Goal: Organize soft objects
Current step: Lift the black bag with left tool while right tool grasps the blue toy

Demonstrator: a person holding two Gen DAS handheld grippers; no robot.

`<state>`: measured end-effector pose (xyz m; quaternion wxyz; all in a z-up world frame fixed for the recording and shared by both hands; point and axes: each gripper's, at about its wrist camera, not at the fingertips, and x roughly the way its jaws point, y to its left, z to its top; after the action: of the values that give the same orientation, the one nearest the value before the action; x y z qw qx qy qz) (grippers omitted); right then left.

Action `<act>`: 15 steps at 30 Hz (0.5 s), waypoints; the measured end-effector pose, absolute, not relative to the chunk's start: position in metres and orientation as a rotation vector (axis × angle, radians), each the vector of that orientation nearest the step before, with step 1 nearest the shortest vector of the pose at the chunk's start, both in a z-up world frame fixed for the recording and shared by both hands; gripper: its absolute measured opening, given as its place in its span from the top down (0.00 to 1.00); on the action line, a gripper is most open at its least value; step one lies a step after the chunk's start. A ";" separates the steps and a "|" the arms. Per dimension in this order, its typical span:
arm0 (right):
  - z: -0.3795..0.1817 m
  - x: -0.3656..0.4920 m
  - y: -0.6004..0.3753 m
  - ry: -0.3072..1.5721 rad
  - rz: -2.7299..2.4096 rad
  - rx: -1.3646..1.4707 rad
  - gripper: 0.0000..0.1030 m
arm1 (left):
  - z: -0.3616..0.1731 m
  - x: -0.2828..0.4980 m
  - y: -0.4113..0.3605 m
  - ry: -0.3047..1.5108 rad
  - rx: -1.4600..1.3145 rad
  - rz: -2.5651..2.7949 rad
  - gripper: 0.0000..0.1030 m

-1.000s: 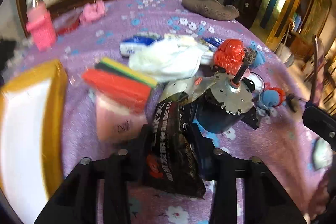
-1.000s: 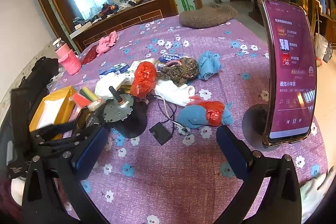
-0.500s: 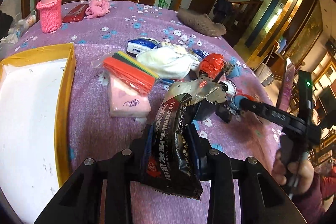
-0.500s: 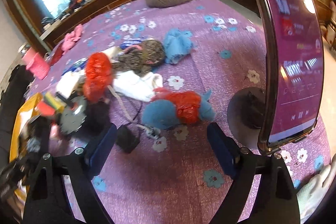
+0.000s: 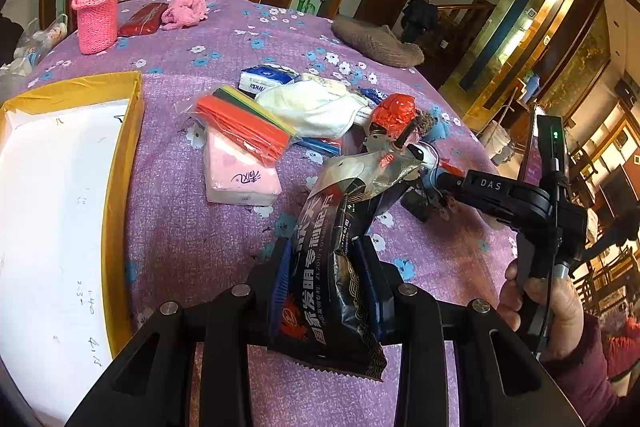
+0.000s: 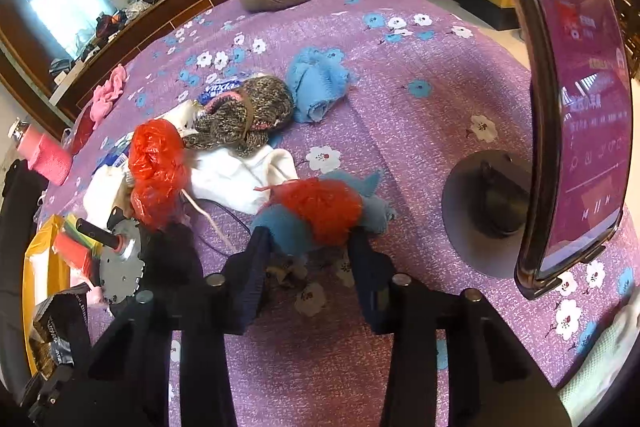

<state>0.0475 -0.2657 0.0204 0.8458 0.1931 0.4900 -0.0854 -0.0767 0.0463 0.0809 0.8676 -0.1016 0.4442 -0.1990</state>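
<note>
Left tool [image 5: 326,279] clamped on black snack packet [image 5: 334,267], lifted off desk [image 5: 192,211]. Right tool [image 6: 308,267] open, straddling blue/red bundle [image 6: 320,211]. Yellow box [image 5: 120,155] left of it w/ nothing visible inside (most sorting left, prob).

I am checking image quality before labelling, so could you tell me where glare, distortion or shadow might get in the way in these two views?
Left wrist view: sharp, strong fisheye bending at the edges, the yellow box interior nearly washed out white. Right wrist view: a bright glare spot on the phone screen, the mirror blown out, and the right gripper shadowing the cloth beneath it.
</note>
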 end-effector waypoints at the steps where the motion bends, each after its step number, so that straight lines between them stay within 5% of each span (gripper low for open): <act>1: 0.022 0.046 -0.265 1.024 -0.180 0.402 0.71 | 0.081 -0.077 0.047 0.929 -0.213 -0.414 0.69; 15: 0.091 -0.008 -0.239 0.857 -0.047 0.331 0.76 | 0.095 -0.095 0.082 0.922 -0.316 -0.419 0.69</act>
<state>-0.0080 -0.2395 0.0909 0.8962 0.1595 0.4134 -0.0228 -0.0946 0.0820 0.0948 0.8627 -0.1505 0.4395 -0.2000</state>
